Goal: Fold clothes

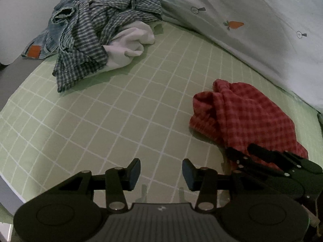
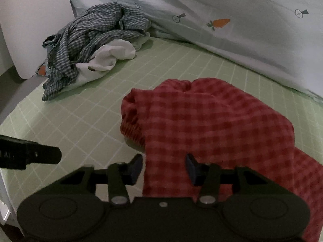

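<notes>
A crumpled red checked garment (image 2: pixel 212 125) lies on the green grid sheet (image 2: pixel 84 117); it also shows at the right in the left wrist view (image 1: pixel 248 117). My right gripper (image 2: pixel 164 169) is open, its jaws on either side of the garment's near edge. My left gripper (image 1: pixel 161 173) is open and empty over bare sheet (image 1: pixel 121 121), left of the garment. The right gripper shows at the lower right of the left wrist view (image 1: pixel 238 153). A pile of blue checked cloth (image 1: pixel 97 28), a white garment (image 1: pixel 129 42) and denim (image 1: pixel 40 46) lies at the far left.
A pale quilt with carrot prints (image 1: pixel 252 20) is bunched along the back and right. A white panel (image 2: pixel 34 28) stands at the far left beyond the bed's edge. The pile also shows in the right wrist view (image 2: pixel 90 40).
</notes>
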Available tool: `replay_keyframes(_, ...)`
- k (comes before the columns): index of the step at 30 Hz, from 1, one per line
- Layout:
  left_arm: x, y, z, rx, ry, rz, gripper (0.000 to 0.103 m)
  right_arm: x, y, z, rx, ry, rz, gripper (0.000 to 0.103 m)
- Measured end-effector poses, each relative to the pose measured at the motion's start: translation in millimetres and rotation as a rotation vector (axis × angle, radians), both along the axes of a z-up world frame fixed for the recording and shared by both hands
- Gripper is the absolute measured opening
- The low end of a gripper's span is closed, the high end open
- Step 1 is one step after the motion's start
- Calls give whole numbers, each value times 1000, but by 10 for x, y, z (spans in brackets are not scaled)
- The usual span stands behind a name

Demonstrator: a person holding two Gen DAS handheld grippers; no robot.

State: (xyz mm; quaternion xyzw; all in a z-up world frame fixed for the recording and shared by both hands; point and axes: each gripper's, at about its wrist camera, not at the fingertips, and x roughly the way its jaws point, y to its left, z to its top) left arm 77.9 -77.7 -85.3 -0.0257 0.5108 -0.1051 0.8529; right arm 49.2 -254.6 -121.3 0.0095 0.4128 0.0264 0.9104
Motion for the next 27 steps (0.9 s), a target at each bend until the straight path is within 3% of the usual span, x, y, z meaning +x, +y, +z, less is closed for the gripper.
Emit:
replay_keyframes(1,2,19,-1,1,0,0,47,-10,8,-4,-3,-1,1,30)
replay_keyframes(3,16,-5,5,-9,-4,-9,48,-17,5,5,2,-4,6,7)
replay_keyframes(6,46,-92,20,-34,-12,-32,48,-74,-10,91,9,-51,-11,1)
replay_keyframes(12,107,-266,50,-85,-29,-77,49,-281,-296,512,-35,-224,-133,1)
replay_keyframes(18,154,-625,-7,-124,-8,-145,52,-520,-1157,819,-106,-319,-413,1)
replay_keyframes(21,163,-803,-75,-133,20,-167,52,-642,-1573,756,-183,-269,-538,2)
replay_keyframes(25,206,-897,-176,-146,61,-152,57,-719,-1909,613,-201,-169,-646,9)
replay_keyframes(26,224,-908,-202,-149,68,-141,61,-729,-1958,581,-188,-152,-659,14)
replay_keyframes(27,244,-918,-228,-152,74,-131,62,-747,-1984,549,-163,-146,-666,29)
